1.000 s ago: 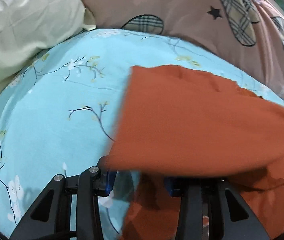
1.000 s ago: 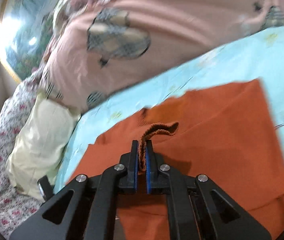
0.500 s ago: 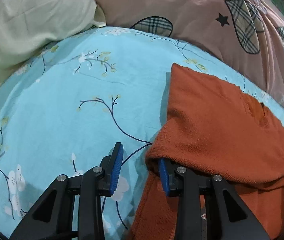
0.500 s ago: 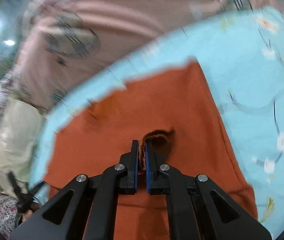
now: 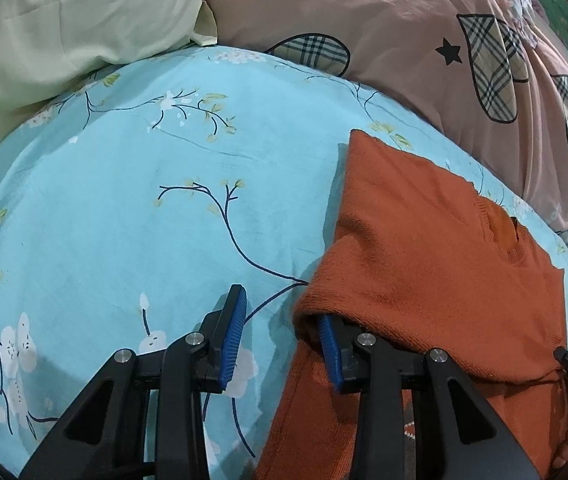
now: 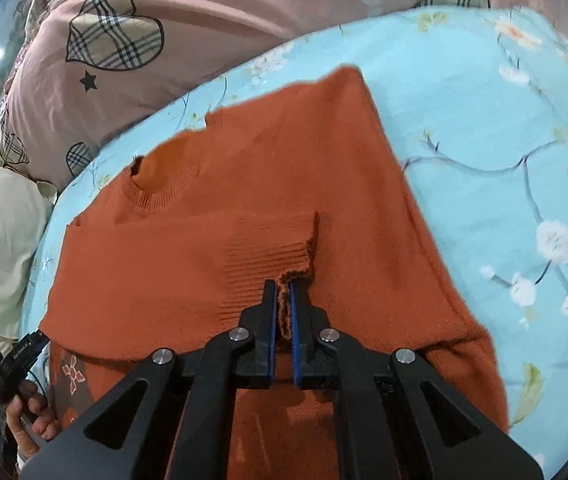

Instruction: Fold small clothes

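Observation:
A small orange knit sweater (image 5: pixel 435 248) lies on the blue flowered bedsheet (image 5: pixel 132 208), its sleeve folded across the body. My left gripper (image 5: pixel 280 332) is open at the sweater's left edge; the folded edge drapes over its right finger, the left finger is over bare sheet. In the right wrist view the sweater (image 6: pixel 212 200) fills the middle, collar at the far left. My right gripper (image 6: pixel 282 312) is shut on the ribbed sleeve cuff (image 6: pixel 272 252), held low over the sweater's body.
A pink quilt with plaid hearts (image 5: pixel 423 40) is bunched along the far side of the bed. A pale green pillow (image 5: pixel 56 28) lies at the far left. A hand holding the other gripper (image 6: pixel 12 376) shows at the lower left of the right wrist view.
My left gripper opened and let go of the sweater's edge, which now lies on the sheet. My right gripper carried the cuff across and lowered it onto the sweater's body.

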The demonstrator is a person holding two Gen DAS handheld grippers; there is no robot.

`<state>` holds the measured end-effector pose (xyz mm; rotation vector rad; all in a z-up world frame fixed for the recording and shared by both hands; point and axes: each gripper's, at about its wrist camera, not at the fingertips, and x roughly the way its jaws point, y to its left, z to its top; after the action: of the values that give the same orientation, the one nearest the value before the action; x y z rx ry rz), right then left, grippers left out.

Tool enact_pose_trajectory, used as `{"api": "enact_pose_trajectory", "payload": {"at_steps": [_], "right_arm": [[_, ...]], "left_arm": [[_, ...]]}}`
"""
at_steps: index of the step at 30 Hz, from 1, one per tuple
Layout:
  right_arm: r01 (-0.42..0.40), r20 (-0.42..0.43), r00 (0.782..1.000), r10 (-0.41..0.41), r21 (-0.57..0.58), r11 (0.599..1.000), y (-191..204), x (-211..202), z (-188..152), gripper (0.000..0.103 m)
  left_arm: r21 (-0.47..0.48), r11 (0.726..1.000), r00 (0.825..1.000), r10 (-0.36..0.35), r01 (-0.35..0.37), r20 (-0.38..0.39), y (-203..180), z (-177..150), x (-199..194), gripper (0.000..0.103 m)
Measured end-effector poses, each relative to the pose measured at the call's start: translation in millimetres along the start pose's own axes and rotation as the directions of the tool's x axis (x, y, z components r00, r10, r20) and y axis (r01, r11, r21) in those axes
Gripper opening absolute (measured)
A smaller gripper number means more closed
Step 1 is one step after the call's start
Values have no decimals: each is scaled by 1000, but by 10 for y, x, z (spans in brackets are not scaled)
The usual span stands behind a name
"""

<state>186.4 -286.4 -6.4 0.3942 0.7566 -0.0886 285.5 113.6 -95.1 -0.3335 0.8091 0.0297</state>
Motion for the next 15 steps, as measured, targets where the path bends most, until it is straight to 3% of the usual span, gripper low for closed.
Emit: {"api": "enact_pose_trajectory", "payload": {"at_steps": [3, 5, 7, 9, 12, 15], "right_arm": [[52, 77, 996, -45, -85, 995, 217, -175, 57, 7], [95, -30, 995, -98, -84, 992, 192, -4, 74, 8], [171, -118, 978, -173, -26, 985, 42, 133, 32, 10], [202, -81, 977, -199, 43, 978, -77, 29, 19, 10], [92, 1, 996, -92, 57, 994, 30, -142, 45, 10], [-68, -109, 992, 63, -40, 997, 380, 127, 11, 14]], "left_arm": [[5, 1000, 1000, 7, -7, 5, -15, -12, -9, 37], [7, 1000, 1000, 8, -8, 5, -19, -17, -8, 38], [9, 1000, 1000, 10, -10, 1, -20, -14, -6, 39], [14, 1000, 1000, 15, -15, -11, -25, -17, -15, 39], [29, 999, 1000, 22, -22, -20, -34, -40, -42, 41], [50, 998, 999, 41, -40, -22, -66, -72, -53, 42]]}}
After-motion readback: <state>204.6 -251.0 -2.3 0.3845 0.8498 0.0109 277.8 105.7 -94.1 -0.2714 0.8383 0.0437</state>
